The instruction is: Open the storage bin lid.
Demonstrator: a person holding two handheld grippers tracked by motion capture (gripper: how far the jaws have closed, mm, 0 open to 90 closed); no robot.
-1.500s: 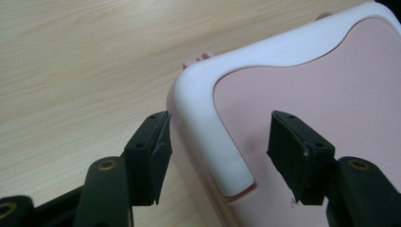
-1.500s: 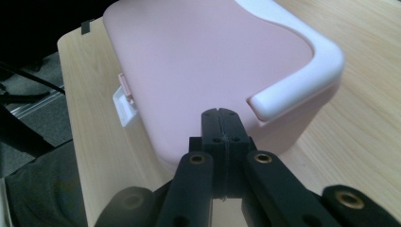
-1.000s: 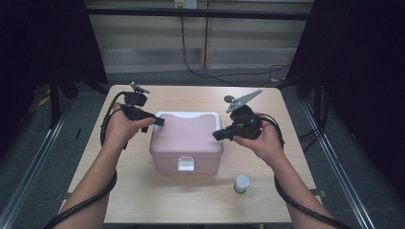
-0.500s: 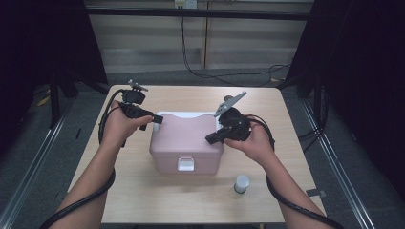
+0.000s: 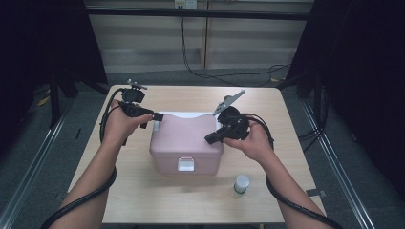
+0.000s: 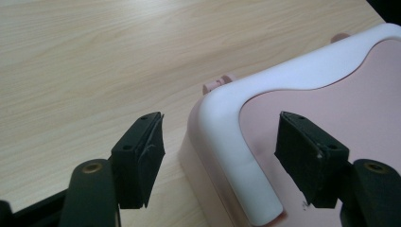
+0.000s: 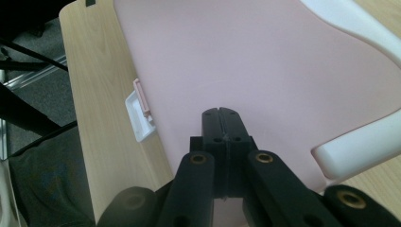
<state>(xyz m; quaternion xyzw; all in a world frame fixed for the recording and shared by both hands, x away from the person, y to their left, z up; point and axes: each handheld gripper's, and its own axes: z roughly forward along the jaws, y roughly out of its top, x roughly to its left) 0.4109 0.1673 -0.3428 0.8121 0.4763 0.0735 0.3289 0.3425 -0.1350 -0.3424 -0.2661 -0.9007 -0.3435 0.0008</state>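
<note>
Left gripper (image 6: 220, 156) stands with its jaws spread astride the white handle (image 6: 239, 137) of the pink box (image 5: 186, 140), one jaw outside on the table side, the other over the lid; neither pad touches the handle, and the jaws have just been opening. In the high view this left gripper (image 5: 155, 116) sits at about ten o'clock of the box, at its rear left corner. Right gripper (image 7: 221, 124) has its jaws pressed together with nothing between them, the closed tip resting on or just above the pink lid (image 7: 246, 61); whether it touches I cannot tell. In the high view the right gripper (image 5: 215, 138) lies at about three o'clock on the lid.

Box stands at the middle of the wooden table (image 5: 143, 205), its white latch (image 5: 186, 164) facing six o'clock, shut. A small white-capped bottle (image 5: 241, 183) stands apart at about five o'clock of the box.

Judging from this, the handle has been let go and the lid is being steadied. Next, the latch at the front probably needs releasing, which calls for the closed right tip to move toward six o'clock without pushing the box.
</note>
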